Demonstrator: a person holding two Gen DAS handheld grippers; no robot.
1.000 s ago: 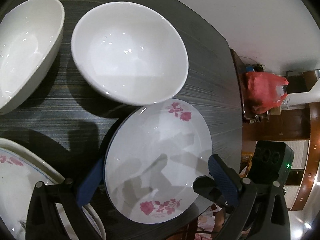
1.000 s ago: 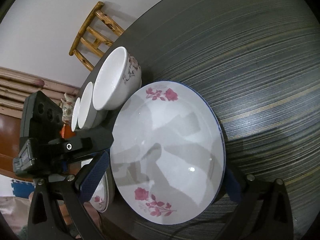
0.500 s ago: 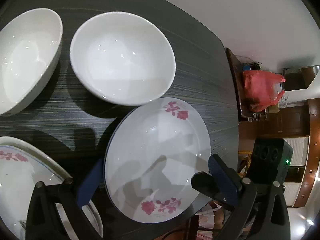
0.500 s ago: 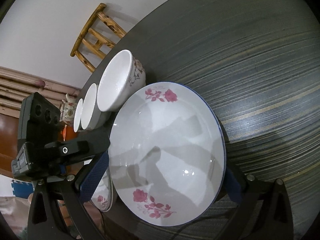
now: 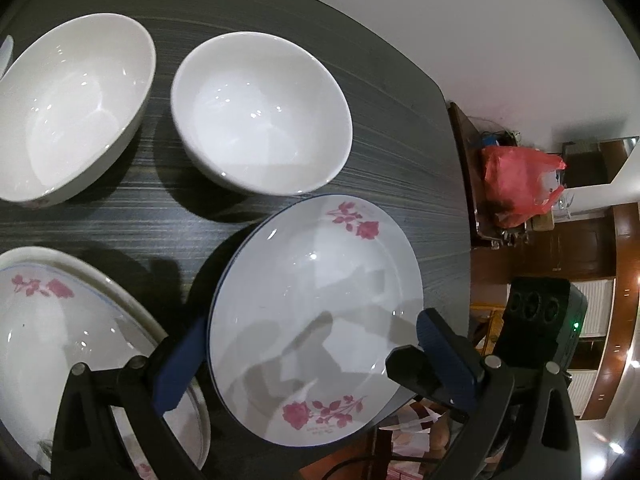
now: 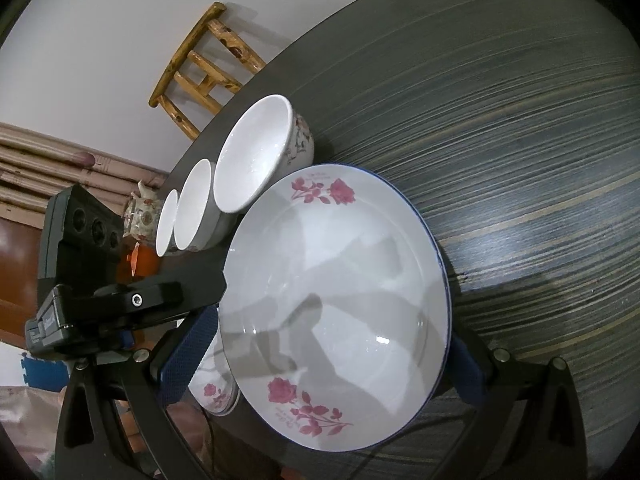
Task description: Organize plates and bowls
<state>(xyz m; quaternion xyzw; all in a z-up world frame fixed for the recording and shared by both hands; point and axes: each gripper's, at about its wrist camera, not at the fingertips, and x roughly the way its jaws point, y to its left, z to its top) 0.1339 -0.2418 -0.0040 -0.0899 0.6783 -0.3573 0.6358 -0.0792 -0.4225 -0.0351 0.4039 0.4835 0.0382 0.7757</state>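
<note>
The left tongs (image 5: 316, 354) are spread around a rose-patterned plate (image 5: 316, 304), one blue pad (image 5: 182, 358) at the plate's 9 o'clock edge and the other at its 3 o'clock edge; whether the pads press the rim cannot be told. The plate sits near the edge of the dark striped counter (image 5: 120, 216). At its 12 o'clock stands a plain white bowl (image 5: 262, 114), its rim just beside the plate's. A larger white bowl (image 5: 74, 108) stands at 10 o'clock, apart from the first. At 8 o'clock lies a stack of rose plates (image 5: 60, 340), partly behind the left pad. Off the counter at 2 o'clock hangs a red plastic bag (image 5: 516, 184).

The right tongs (image 6: 332, 354) likewise stand spread on either side of a rose plate (image 6: 340, 304), contact unclear. At that plate's 11 o'clock, three white bowls (image 6: 256, 156) stand in a row, and beyond the counter's edge a wooden stool (image 6: 204, 68).
</note>
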